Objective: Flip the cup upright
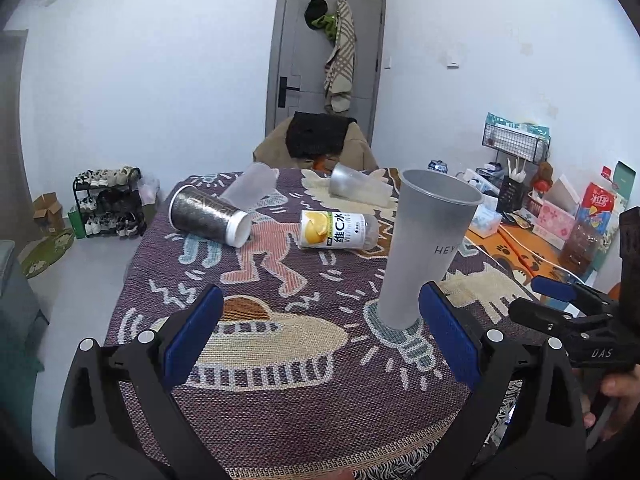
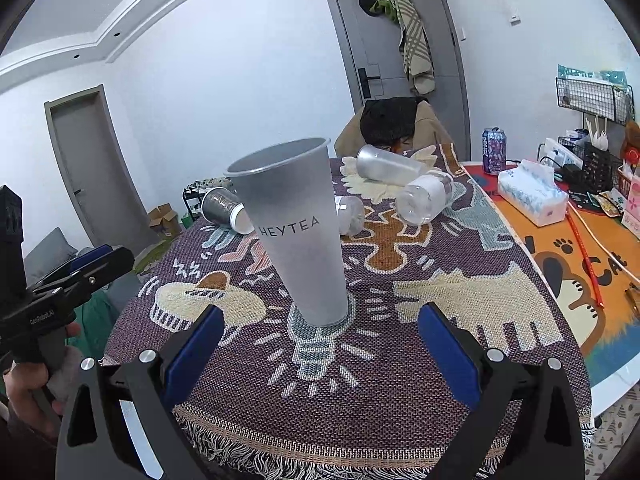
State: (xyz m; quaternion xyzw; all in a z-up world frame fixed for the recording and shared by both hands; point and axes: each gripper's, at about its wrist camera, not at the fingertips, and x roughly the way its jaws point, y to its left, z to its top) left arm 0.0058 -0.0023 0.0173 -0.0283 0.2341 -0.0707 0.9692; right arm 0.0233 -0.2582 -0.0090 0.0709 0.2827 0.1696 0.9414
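Note:
A tall grey HEYTEA cup [image 1: 424, 248] stands upright, mouth up, on the patterned cloth; it also shows in the right wrist view [image 2: 296, 232]. My left gripper [image 1: 320, 332] is open and empty, with the cup just ahead of its right finger. My right gripper [image 2: 320, 344] is open and empty, with the cup just beyond its fingertips, apart from it. A dark glittery cup [image 1: 208, 216], a frosted cup [image 1: 252, 190] and a clear cup [image 1: 360, 188] lie on their sides farther back.
A yellow-labelled bottle [image 1: 336, 230] lies on its side mid-table, and a clear jar [image 2: 426, 196] lies near the far cups. A chair [image 1: 316, 140] stands behind the table. A tissue pack [image 2: 532, 192], a can [image 2: 495, 150] and clutter fill the right side.

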